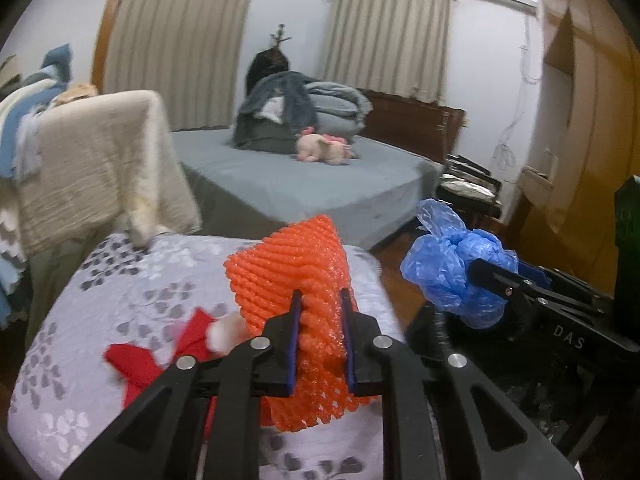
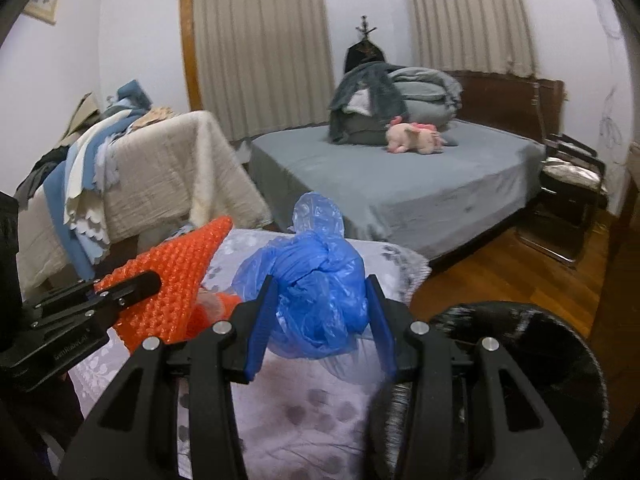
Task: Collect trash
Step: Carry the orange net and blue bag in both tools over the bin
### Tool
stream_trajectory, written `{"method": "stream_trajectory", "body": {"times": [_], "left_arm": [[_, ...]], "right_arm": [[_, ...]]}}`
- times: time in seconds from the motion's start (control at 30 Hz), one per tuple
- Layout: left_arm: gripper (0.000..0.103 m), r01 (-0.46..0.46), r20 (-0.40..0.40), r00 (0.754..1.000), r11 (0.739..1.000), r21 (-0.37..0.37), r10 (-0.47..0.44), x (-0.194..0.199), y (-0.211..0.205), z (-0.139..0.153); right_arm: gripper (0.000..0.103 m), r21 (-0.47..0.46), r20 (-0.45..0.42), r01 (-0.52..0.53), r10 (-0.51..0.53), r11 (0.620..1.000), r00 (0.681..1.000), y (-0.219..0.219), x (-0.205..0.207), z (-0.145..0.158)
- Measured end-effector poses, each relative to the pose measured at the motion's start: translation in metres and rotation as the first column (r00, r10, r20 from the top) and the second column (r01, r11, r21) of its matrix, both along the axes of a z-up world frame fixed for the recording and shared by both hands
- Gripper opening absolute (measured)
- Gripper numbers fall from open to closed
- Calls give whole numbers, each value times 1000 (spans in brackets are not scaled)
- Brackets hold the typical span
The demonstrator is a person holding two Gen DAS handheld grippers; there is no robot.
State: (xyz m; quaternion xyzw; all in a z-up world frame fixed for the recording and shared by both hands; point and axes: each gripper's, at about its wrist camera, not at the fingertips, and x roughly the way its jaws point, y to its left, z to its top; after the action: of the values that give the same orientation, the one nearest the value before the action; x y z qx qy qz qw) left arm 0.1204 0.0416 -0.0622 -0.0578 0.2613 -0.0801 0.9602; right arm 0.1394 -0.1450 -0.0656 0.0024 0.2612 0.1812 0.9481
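The orange foam fruit-net sleeve (image 1: 292,276) sits clamped in the left claw (image 1: 322,340), lifted above the floral grey quilt (image 1: 120,280); the crumpled blue plastic bag (image 2: 316,292) is clamped in the right claw (image 2: 320,320). Keep both grips firm while carrying them toward the black round bin (image 2: 560,340), probably the drop point, just right

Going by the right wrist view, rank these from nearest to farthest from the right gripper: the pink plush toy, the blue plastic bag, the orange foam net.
1. blue plastic bag: clamped in the right gripper.
2. orange foam net: just to the left, held by the left gripper.
3. pink plush toy: far back, lying on the grey bed.
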Motion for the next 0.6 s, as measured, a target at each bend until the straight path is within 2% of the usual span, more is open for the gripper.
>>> {"method": "stream_trajectory", "body": {"times": [0.3,0.6], "left_arm": [[17,149,7,989,989,-7,-149,9,-65,1],[17,296,-2,955,955,-12,-296,18,-134,-5]], "right_arm": [[43,-4,4,152,-152,988,988,-67,-19,2],[43,-15,-9,310,-310,951,951,-131,-35,-9]]}}
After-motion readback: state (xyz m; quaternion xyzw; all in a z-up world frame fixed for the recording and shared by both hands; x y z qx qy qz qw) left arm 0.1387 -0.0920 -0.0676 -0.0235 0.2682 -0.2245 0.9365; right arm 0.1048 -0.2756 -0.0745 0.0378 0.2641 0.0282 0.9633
